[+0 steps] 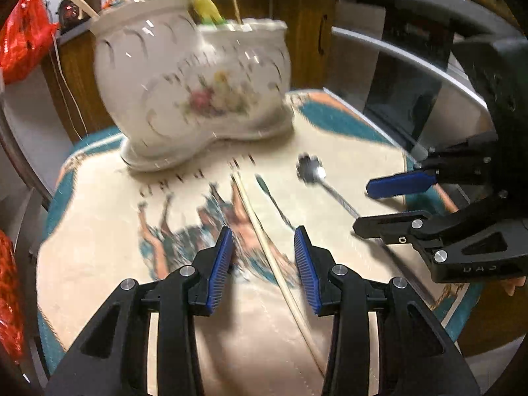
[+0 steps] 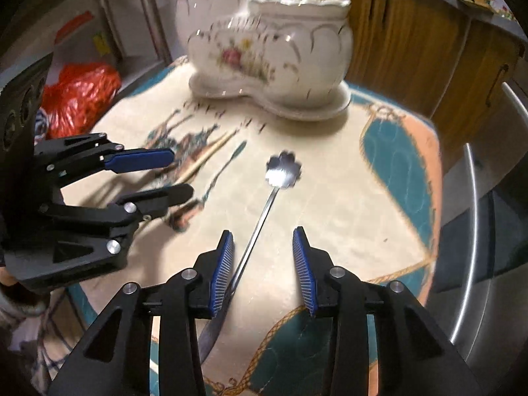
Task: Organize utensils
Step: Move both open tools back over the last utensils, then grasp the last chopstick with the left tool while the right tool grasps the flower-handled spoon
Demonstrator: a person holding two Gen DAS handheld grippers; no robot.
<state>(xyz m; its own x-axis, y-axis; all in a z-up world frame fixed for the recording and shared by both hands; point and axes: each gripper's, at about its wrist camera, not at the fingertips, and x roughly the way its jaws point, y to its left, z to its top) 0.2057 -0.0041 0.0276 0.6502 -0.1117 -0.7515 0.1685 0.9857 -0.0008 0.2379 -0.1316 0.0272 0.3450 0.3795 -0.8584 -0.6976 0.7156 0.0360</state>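
Both tongs gape empty over chopsticks (image 1: 264, 241) and spoon (image 2: 283, 171); ceramic holder (image 1: 194, 92) stands beyond.

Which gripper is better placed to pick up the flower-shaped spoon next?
Right. The right gripper is open with the spoon handle lying between its jaws, close to its left one. The left gripper is open over the chopsticks instead.

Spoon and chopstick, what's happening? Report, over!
Left gripper open over chopstick. Right gripper open over spoon handle. Neither gripped yet. Holder behind, path clear.
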